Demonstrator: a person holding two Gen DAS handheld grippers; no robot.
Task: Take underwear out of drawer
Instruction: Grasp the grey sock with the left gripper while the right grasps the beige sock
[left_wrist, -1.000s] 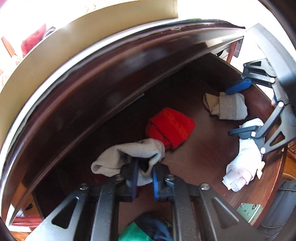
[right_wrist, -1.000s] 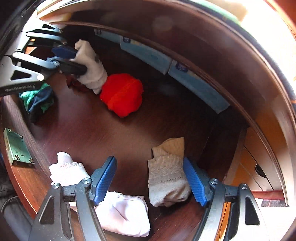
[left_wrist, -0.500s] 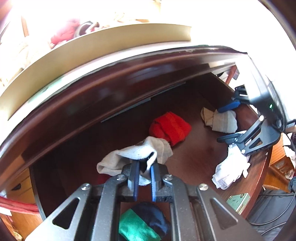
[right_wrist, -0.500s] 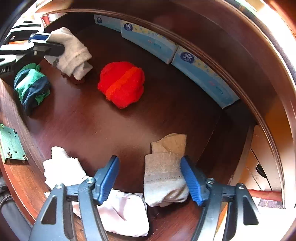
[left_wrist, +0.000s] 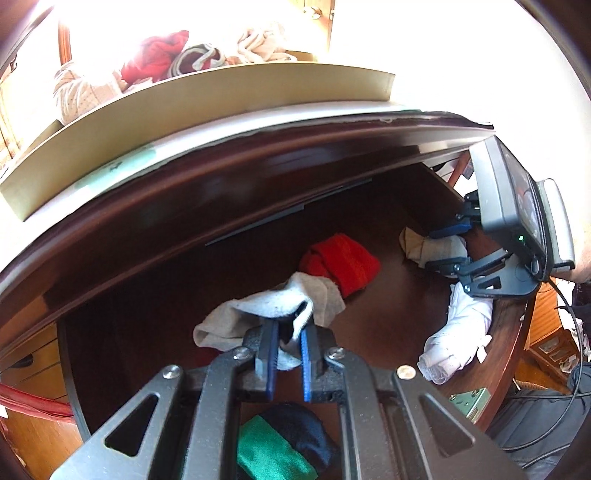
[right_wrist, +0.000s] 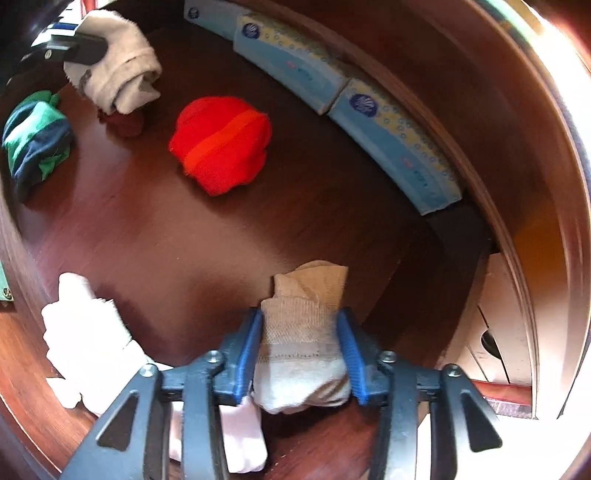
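- Left wrist view: the drawer (left_wrist: 369, 206) floor lies bare ahead of the fingers, its dark front wall curving beyond. The left gripper (left_wrist: 284, 350) tilts steeply down, jaws clamped narrow on a grey bundle (left_wrist: 273, 310) draped over the tips. A red bundle (left_wrist: 343, 262) lies just beyond.
- Right wrist view: open floor ahead; blue boxes (right_wrist: 369, 110) line the far wall. The right gripper (right_wrist: 301, 347), jaws just closing, pads pressing a beige bundle (right_wrist: 303, 332); a white bundle (right_wrist: 85, 328) lies left.

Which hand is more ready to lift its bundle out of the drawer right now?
Left, probably. The left gripper is shut on the grey bundle, already raised off the drawer floor. The right gripper has just been closing around the beige bundle, which sits low.
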